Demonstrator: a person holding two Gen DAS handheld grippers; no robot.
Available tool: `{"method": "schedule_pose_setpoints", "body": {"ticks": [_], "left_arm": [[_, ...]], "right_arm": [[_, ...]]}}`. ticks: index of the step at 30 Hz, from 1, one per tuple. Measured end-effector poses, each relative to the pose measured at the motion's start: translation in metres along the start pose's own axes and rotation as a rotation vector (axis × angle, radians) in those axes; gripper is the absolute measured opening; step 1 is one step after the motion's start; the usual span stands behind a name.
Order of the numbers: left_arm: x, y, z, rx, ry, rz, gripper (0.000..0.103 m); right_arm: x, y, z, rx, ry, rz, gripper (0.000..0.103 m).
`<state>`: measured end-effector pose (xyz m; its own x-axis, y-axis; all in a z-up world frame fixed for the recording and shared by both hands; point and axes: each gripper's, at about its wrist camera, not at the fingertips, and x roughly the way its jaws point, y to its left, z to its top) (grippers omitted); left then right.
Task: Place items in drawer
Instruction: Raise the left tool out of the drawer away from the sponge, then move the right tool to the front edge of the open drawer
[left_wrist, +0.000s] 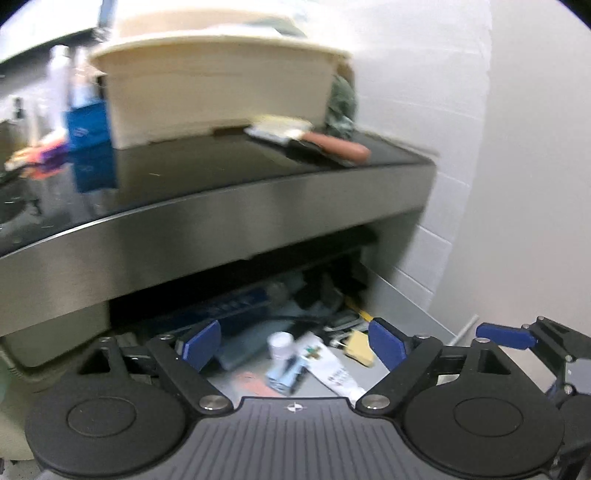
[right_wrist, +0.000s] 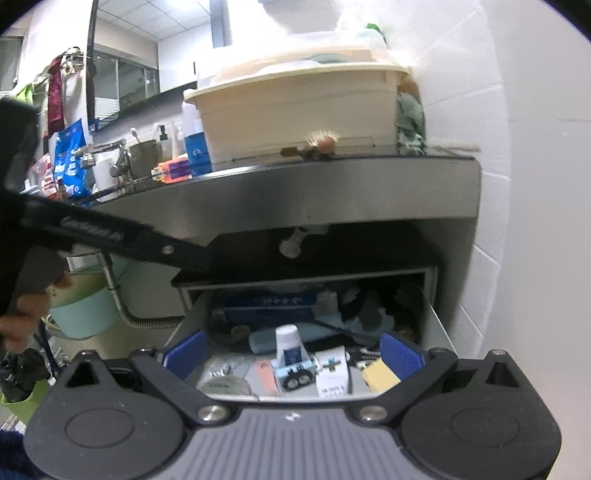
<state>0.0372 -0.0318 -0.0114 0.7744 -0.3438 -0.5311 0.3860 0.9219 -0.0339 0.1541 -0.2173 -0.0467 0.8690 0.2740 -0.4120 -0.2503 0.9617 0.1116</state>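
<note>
Drawer pulled out, 1 white bottle inside, 2 grippers, left gripper and right gripper, both spread, empty.

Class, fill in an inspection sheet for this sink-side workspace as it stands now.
Surface: dark countertop, crowded at the back.
Job's things: drawer open, full; brush on the countertop.
Clutter: cream tub, blue box, green cloth.
Grippers: left gripper open, empty; right gripper open, empty.
Cables: dark cord inside the drawer.
Surroundings: white tiled wall, tap, flexible hose.
</note>
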Motion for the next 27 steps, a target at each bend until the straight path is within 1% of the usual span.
{"method": "schedule_pose_setpoints", "body": {"ticks": [5, 8, 9, 12, 15, 17, 21, 24, 27], "left_arm": [[-0.026, 0.014, -0.017, -0.055, -0.065, 0.089, 0.09], [-0.04, 0.021, -0.031, -0.101, -0.098, 0.119, 0.096], [-0.043, 0.023, -0.036, -0.114, -0.109, 0.13, 0.096], [-0.048, 0.028, -0.051, -0.152, -0.125, 0.168, 0.096], [-0.05, 0.032, -0.061, -0.178, -0.127, 0.195, 0.096], [-0.049, 0.035, -0.065, -0.192, -0.11, 0.193, 0.097], [-0.051, 0.037, -0.077, -0.247, -0.098, 0.163, 0.097], [-0.054, 0.031, -0.084, -0.245, -0.106, 0.173, 0.097], [-0.055, 0.027, -0.085, -0.225, -0.11, 0.164, 0.097]], "right_arm": [[0.01, 0.012, 0.001, -0.014, -0.013, -0.017, 0.101], [0.013, 0.018, -0.006, -0.032, -0.052, -0.069, 0.101], [0.014, 0.02, -0.008, -0.042, -0.055, -0.08, 0.101], [0.019, 0.024, -0.016, -0.067, -0.045, -0.097, 0.101], [0.024, 0.026, -0.023, -0.077, -0.016, -0.093, 0.101], [0.026, 0.027, -0.028, -0.084, 0.0, -0.092, 0.101], [0.03, 0.028, -0.038, -0.076, 0.035, -0.094, 0.101], [0.031, 0.027, -0.044, -0.073, 0.051, -0.101, 0.101], [0.035, 0.025, -0.048, -0.057, 0.082, -0.098, 0.098]]}}
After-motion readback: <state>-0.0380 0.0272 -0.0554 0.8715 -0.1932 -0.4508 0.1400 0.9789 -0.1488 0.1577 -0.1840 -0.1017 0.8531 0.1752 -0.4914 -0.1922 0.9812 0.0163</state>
